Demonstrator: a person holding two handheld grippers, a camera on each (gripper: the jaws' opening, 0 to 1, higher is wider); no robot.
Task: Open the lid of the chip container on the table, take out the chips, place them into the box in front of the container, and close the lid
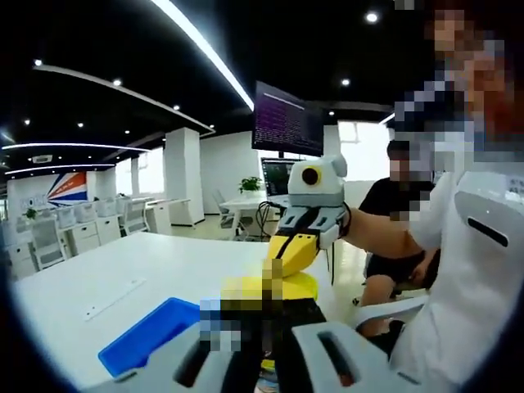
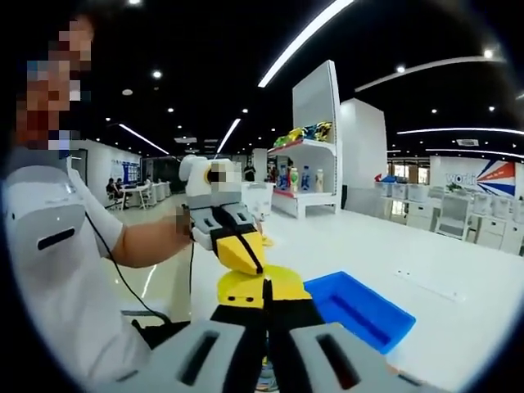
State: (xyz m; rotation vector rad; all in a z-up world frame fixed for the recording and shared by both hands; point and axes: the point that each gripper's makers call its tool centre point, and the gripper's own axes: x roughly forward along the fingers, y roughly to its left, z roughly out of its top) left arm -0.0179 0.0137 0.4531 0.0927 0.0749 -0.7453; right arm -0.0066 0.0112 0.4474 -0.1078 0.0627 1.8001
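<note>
A yellow lid sits on top of the chip container, of which just a colourful sliver peeks out between my jaws. My left gripper has its fingers together at the lid's rim. From the opposite side my right gripper pinches the same rim. The two grippers face each other over the lid. The blue box lies on the table beside the container, and nothing shows inside it.
The white table carries a flat white strip. The person holding the grippers stands close behind them, white sleeve. Desks, chairs, a monitor and a shelf stand further off.
</note>
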